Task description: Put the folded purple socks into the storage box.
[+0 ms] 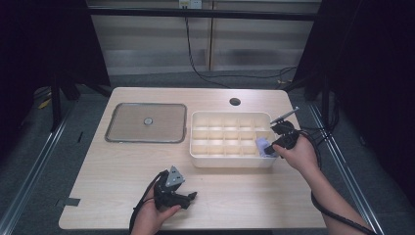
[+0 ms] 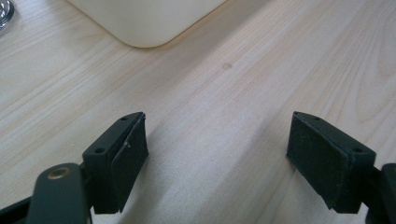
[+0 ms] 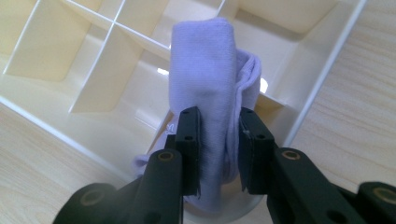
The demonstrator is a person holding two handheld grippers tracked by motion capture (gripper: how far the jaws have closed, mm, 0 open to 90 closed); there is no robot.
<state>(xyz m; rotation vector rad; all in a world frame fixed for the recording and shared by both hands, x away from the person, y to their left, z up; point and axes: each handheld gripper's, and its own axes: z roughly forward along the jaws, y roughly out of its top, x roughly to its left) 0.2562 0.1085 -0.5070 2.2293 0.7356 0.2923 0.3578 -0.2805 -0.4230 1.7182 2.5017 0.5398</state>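
Black jaws of your right tongs (image 3: 218,149) sit closest to the lens, pinched on a lilac sock (image 3: 208,88) that is rolled or folded into a soft bundle. Working down by size: the desk (image 1: 122,171) carries everything; on it, at the far left, lies a flat tray (image 1: 147,123) with a metal rim, and beside that stands the cream organiser (image 1: 230,164), split into many small cells. Your right tongs (image 1: 270,148) hold the sock at the organiser's near right corner, over a cell there; whether its lower end already rests inside I cannot tell.

That sock will likely handle as light, limp cloth: it gives under the pads, sags where it is not gripped, and nothing in it can break. You have it near one end, so the free end droops and a loose cuff may catch on a divider. Taking it across the middle of the roll would keep it tidier.

Your left tongs (image 1: 183,197) rest low over bare desk near the front edge, jaws wide apart, holding nothing.
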